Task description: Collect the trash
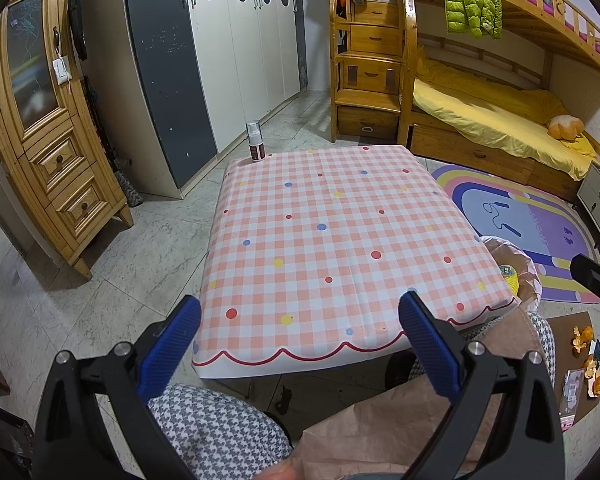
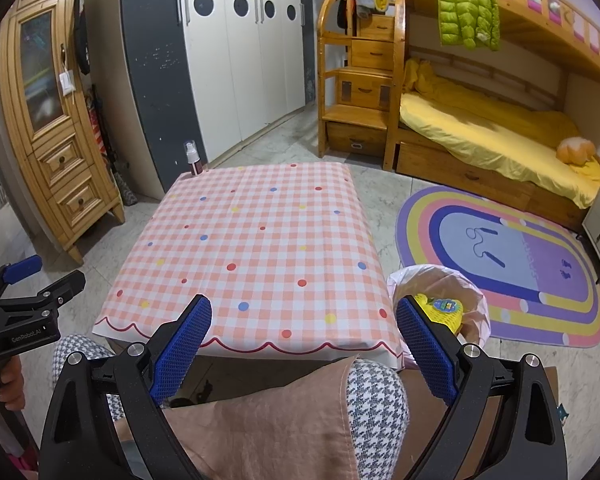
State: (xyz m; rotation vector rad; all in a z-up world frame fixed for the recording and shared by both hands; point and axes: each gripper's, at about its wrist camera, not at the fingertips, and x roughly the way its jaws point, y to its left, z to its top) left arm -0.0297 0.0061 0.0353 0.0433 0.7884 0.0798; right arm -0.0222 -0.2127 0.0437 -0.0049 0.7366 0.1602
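Observation:
A trash bin (image 2: 476, 300) lined with a pale bag stands on the floor at the table's right front corner; a yellow wrapper (image 2: 444, 308) lies inside. The bin also shows in the left wrist view (image 1: 520, 268). Orange peels and small packets (image 1: 588, 356) lie on a brown cardboard sheet on the floor at the right. My left gripper (image 1: 300, 340) is open and empty above the table's near edge. My right gripper (image 2: 304, 340) is open and empty, its right finger just left of the bin. The left gripper also shows in the right wrist view (image 2: 40, 276).
A low table (image 1: 332, 240) with a pink checked cloth fills the middle. A spray bottle (image 1: 255, 140) stands at its far left corner. A rainbow rug (image 2: 512, 264), a bunk bed (image 2: 500, 136), wardrobes and a wooden cabinet (image 1: 48, 140) ring the room. The person's knees sit under the grippers.

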